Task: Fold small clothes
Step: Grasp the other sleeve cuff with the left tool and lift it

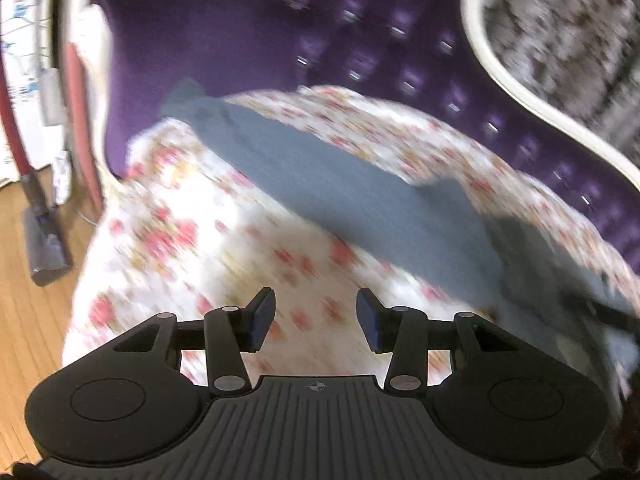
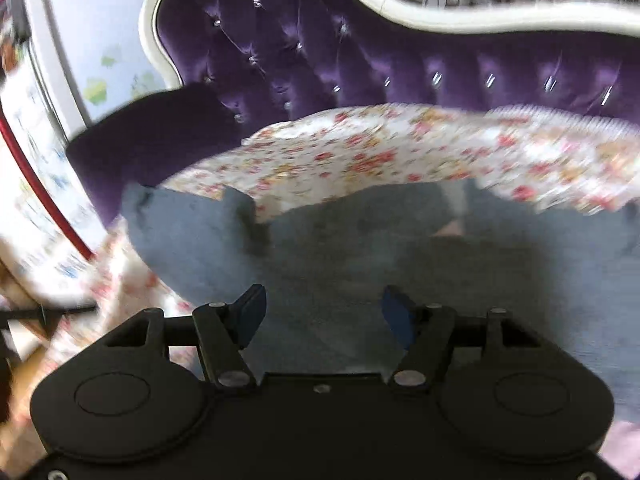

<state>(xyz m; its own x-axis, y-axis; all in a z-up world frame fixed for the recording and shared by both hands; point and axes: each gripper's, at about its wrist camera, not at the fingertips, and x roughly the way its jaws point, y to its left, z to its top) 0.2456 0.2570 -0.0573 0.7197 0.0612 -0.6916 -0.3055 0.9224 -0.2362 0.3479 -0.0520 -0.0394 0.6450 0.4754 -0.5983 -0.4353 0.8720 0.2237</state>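
Right hand-held gripper [image 2: 324,316] gapes above grey garment [image 2: 440,264] on floral sheet [image 2: 360,152].

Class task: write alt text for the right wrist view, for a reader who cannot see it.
The right gripper hangs open, nothing between its blue pads, just over a grey garment spread on a floral sheet. Behind the sheet rises a purple tufted sofa back with a cream frame. The picture is motion-blurred at its edges.
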